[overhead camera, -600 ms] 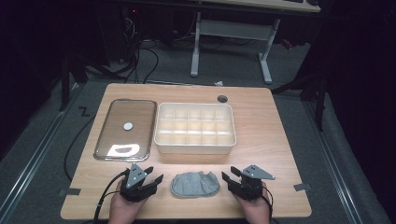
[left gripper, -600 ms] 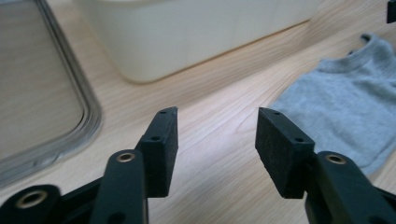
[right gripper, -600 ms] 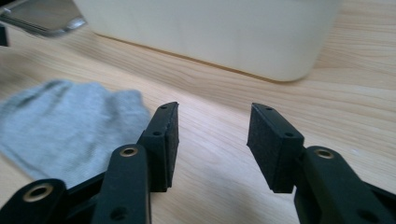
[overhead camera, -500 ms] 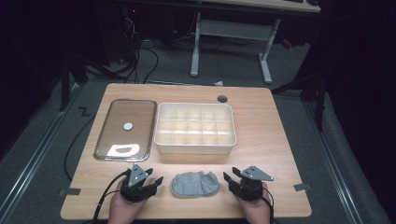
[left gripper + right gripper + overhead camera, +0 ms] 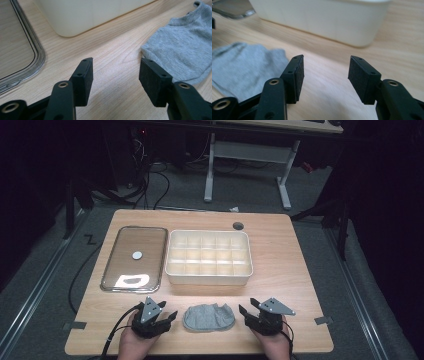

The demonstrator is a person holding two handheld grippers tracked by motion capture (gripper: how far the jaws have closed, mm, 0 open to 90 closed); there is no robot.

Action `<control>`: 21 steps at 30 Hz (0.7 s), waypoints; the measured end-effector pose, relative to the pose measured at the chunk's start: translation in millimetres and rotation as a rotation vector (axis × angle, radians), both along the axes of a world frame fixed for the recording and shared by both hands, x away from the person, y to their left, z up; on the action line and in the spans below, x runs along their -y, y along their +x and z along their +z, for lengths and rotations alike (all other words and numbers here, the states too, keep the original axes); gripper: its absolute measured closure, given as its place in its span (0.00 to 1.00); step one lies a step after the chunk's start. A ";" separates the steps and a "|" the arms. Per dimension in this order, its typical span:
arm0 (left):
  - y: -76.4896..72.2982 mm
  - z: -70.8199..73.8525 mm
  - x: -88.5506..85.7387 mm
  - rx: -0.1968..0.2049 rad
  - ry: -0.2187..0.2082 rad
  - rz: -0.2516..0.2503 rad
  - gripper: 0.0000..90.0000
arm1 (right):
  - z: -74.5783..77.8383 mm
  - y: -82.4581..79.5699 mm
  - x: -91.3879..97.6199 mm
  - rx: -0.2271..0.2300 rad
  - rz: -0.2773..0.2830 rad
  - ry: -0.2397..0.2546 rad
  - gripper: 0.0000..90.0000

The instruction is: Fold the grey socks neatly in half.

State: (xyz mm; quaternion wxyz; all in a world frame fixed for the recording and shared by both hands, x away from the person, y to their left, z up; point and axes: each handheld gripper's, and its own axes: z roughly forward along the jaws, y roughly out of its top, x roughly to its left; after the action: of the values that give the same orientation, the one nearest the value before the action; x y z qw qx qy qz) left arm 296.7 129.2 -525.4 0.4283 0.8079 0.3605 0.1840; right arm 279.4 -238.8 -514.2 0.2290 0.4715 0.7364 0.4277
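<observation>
Since the earlier frame your right gripper [image 5: 255,311] had edged slightly left toward the grey sock [image 5: 209,317], while your left gripper [image 5: 167,314] and the sock itself held position. Both grippers rested at the near edge of the table [image 5: 295,270] with jaws spread wide and holding nothing. The sock lay flat between them, just near of the cream divided tray [image 5: 208,276] with the clear lid [image 5: 134,258] to its left, its long axis running left to right, one end just beside each gripper and neither clearly nearer.
</observation>
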 end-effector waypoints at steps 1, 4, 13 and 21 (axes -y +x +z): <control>-0.1 0.6 -0.1 0.004 -0.003 0.000 0.51 | 1.5 1.5 -3.1 0.012 0.011 0.002 0.54; -1.1 2.0 -0.2 0.014 -0.011 -0.011 0.52 | 3.2 2.6 -11.3 0.043 0.025 0.015 0.54; -7.1 6.9 10.8 0.009 -0.042 -0.057 0.52 | 5.4 -7.2 -21.7 0.010 0.080 0.045 0.52; -14.4 6.5 31.5 0.004 -0.022 -0.123 0.51 | 6.5 -21.0 -30.3 -0.015 0.109 0.010 0.55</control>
State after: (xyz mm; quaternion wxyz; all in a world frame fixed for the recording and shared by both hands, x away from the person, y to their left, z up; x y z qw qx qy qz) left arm 282.2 97.7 -518.8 0.4483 0.8234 0.3115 0.1549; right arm 258.4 -208.5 -507.8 0.1974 0.4349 0.7606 0.4398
